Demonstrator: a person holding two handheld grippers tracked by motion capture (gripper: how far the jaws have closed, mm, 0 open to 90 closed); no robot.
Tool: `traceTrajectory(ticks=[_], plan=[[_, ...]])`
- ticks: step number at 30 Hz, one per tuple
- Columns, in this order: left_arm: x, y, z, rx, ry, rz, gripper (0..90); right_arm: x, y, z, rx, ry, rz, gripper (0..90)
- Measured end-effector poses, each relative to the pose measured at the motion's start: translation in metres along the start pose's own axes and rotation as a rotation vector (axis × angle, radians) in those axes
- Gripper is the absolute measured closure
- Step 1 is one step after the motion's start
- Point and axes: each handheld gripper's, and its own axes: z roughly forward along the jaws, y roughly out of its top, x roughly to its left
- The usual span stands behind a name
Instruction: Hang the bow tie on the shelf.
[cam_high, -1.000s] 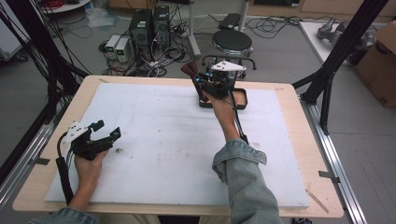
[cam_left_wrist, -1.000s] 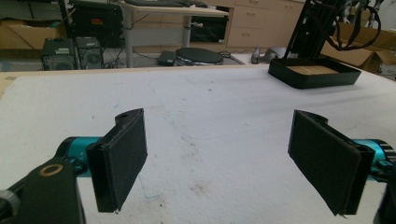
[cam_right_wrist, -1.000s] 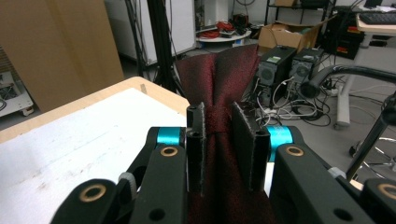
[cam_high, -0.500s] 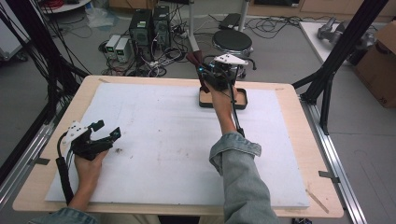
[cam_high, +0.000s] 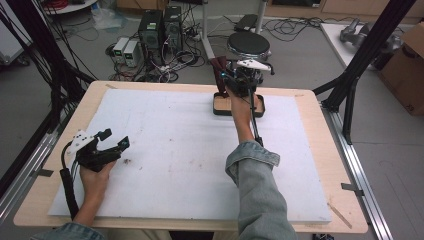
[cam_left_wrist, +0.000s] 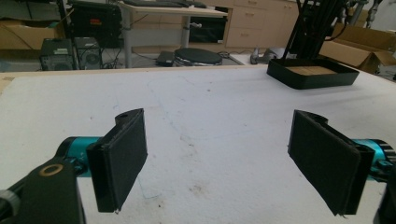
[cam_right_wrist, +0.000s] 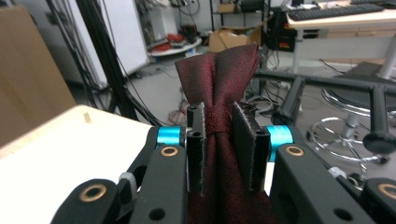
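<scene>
A dark red bow tie (cam_right_wrist: 219, 70) is pinched at its knot between the jaws of my right gripper (cam_right_wrist: 219, 135). In the high view the right gripper (cam_high: 225, 75) hangs over the far edge of the table, with the bow tie (cam_high: 218, 64) sticking out past it. Just below and nearer is a black tray (cam_high: 260, 108) with a brown floor, the same tray (cam_left_wrist: 299, 81) lying far right in the left gripper view. My left gripper (cam_high: 115, 138) rests on the white mat (cam_high: 175, 150) at the left, jaws wide apart with nothing between them (cam_left_wrist: 219, 154).
Beyond the table's far edge stand a round black stool (cam_high: 248, 46), computer towers (cam_high: 160, 25) and tangled cables on the floor. Black frame legs (cam_high: 350, 95) rise at the right, with a cardboard box (cam_high: 407, 60) behind them.
My right gripper has lifted the bow tie up and farther away from the tray, toward the table's far edge. The left gripper has stayed put.
</scene>
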Motion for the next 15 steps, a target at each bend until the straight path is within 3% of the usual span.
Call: traceTrajectory(ticks=[15], plan=[[0.000, 0.000, 0.000, -0.001, -0.005, 0.003, 19.7, -0.006, -0.011, 0.008, 0.041, -0.012, 0.030, 75.0]])
